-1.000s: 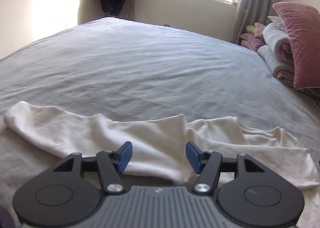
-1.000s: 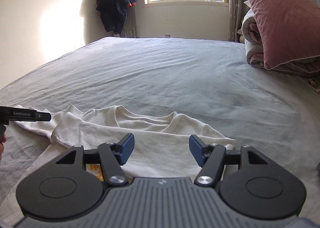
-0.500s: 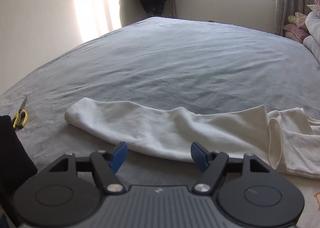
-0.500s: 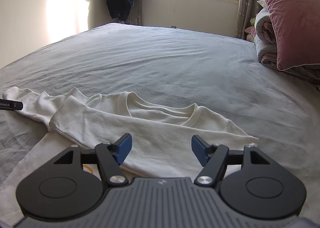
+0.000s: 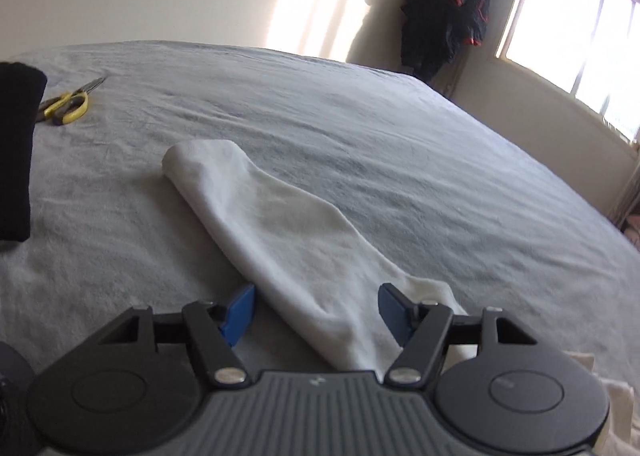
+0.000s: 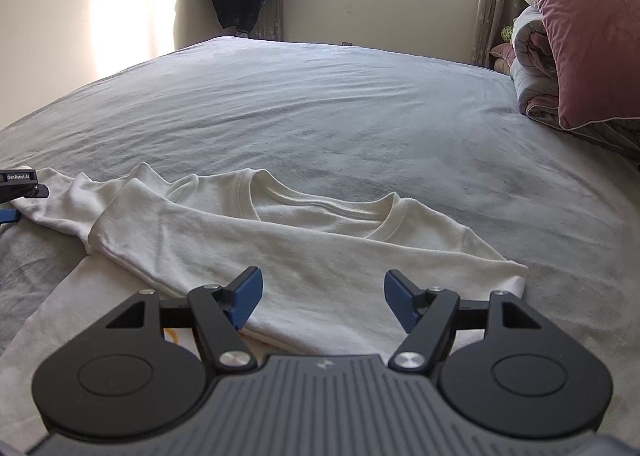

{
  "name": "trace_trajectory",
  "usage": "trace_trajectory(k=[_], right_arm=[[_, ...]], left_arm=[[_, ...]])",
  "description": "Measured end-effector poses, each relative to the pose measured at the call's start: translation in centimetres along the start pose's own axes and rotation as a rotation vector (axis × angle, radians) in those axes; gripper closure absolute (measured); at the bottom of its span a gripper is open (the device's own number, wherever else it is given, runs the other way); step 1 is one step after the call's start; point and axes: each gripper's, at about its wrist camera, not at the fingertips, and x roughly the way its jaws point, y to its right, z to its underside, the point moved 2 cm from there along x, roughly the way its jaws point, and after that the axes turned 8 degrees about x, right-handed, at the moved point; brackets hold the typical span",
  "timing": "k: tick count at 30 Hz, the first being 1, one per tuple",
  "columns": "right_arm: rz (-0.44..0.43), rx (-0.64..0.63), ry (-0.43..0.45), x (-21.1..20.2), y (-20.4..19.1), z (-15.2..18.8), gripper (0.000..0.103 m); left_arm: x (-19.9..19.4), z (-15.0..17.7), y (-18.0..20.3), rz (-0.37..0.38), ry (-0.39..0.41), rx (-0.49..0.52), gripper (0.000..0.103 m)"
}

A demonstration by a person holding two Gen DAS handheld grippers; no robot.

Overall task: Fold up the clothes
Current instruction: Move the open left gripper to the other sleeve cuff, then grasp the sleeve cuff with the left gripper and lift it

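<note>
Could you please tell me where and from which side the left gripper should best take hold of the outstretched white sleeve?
Probably at the cuff end of the white long-sleeved shirt's outstretched sleeve: it lies flat and free on the grey bedsheet. The open left gripper could slide forward along it.

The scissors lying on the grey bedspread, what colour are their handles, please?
Yellow handles, clearest in the left wrist view.

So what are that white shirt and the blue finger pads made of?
The shirt looks like soft matte cotton knit: ribbed collar, limp folds. That is a guess from its look. The pads look like smooth matte plastic or rubber; the pictures can't settle which.
</note>
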Motion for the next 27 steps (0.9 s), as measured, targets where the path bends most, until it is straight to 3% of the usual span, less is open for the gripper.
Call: trace_trajectory(k=[3, 5, 9, 10, 13, 17, 21, 27], right_arm=[[-0.005, 0.013, -0.004, 0.2, 0.2, 0.0, 0.032], [-0.015, 0.027, 0.000, 0.3, 0.3, 0.0, 0.032], [-0.121, 0.083, 0.059, 0.2, 0.3, 0.0, 0.032], [-0.155, 0.098, 0.041, 0.5, 0.1, 0.1, 0.033], [-0.256, 0.143, -0.013, 1.3, -0.6, 0.2, 0.058], [-0.286, 0.141, -0.041, 1.6, -2.1, 0.5, 0.066], [-0.360, 0.271, -0.127, 1.4, -2.6, 0.0, 0.070], [-0.505, 0.395, -0.217, 3.7, -6.9, -2.9, 0.089]], left_arm=[[0.1, 0.2, -0.7, 0.015, 0.047, -0.125, 0.064], [0.2, 0.5, -1.0, 0.045, 0.072, -0.182, 0.097], [-0.3, 0.8, -1.0, 0.137, 0.132, -0.243, 0.098], [-0.7, 0.8, -0.8, 0.165, 0.154, -0.248, 0.098], [-2.2, 0.5, 0.3, 0.232, 0.225, -0.234, 0.098], [-4.0, -0.3, 1.9, 0.343, 0.268, -0.224, 0.099], [-6.1, -1.3, 3.5, 0.448, 0.311, -0.191, 0.098], [-8.7, -2.1, 4.3, 0.543, 0.354, -0.161, 0.098]])
